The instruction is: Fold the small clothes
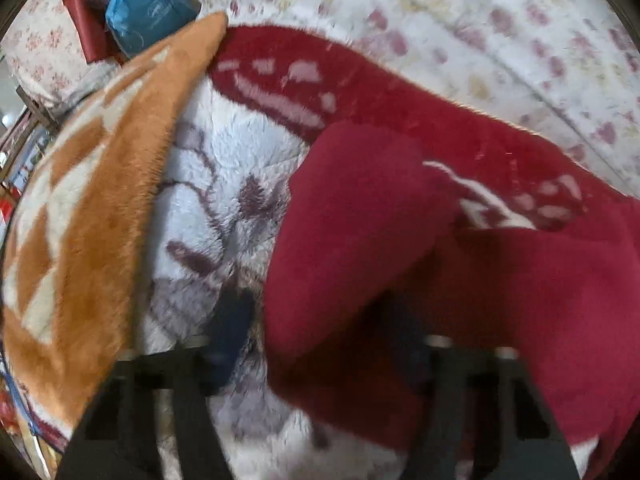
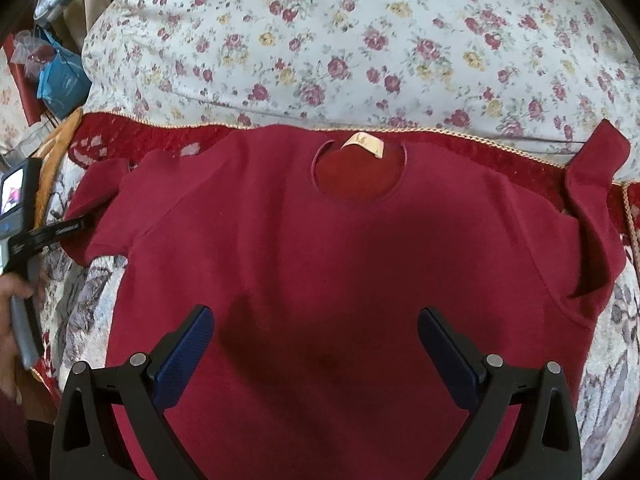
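blue-padded fingers [image 2: 188, 354] of the right gripper [image 2: 316, 344] stand wide apart and released just above the lower front of the red t-shirt [image 2: 320, 260], gripping nothing. that shirt is spread flat, front up, neckline farthest from the camera, on a fleecy red-and-white blanket [image 2: 92, 300]. the left gripper [image 1: 320, 340] is at the shirt's left sleeve [image 1: 344, 240]; its view is smeared, one dark finger [image 1: 232, 332] bare beside the sleeve and the other hidden under the cloth, so whether it is clenched on the fabric cannot be told. the right camera shows its black tip [image 2: 68, 228] touching the sleeve edge and a hand [image 2: 12, 308] on its grey handle. a cream label [image 2: 366, 145] sits inside the neckline, its print too small to read. beyond the shirt lies a floral quilt [image 2: 320, 40]; left of it, an orange-and-cream blanket [image 1: 92, 216] and a blue bag [image 1: 148, 12].
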### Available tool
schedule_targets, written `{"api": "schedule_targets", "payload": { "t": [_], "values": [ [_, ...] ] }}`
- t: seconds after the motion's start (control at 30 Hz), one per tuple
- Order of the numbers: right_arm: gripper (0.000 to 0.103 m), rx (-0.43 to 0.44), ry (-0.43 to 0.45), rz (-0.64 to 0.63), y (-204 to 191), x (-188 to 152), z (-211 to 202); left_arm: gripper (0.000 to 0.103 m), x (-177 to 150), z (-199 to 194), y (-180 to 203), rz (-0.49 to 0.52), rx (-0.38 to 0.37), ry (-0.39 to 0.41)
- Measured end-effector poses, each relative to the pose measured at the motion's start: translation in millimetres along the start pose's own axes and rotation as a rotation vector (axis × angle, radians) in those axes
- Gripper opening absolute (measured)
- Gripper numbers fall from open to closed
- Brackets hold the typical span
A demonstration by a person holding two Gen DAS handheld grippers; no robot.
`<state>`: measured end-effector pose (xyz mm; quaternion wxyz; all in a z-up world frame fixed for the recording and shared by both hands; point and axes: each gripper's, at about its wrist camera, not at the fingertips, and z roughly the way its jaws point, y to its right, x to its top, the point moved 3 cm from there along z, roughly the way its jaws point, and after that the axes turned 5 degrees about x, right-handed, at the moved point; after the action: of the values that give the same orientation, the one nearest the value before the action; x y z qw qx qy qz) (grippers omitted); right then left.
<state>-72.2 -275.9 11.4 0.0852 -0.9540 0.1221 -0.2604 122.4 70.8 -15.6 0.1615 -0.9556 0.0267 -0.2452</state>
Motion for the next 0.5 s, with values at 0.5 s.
{"api": "schedule_targets", "payload": {
  "t": [0.5],
  "values": [
    [0.103, 0.001, 0.041, 0.066, 27.1, 2.2, -20.6, 0.008, 12.3, -143.1, 4.1, -0.212, -0.734, 0.151]
  ]
}}
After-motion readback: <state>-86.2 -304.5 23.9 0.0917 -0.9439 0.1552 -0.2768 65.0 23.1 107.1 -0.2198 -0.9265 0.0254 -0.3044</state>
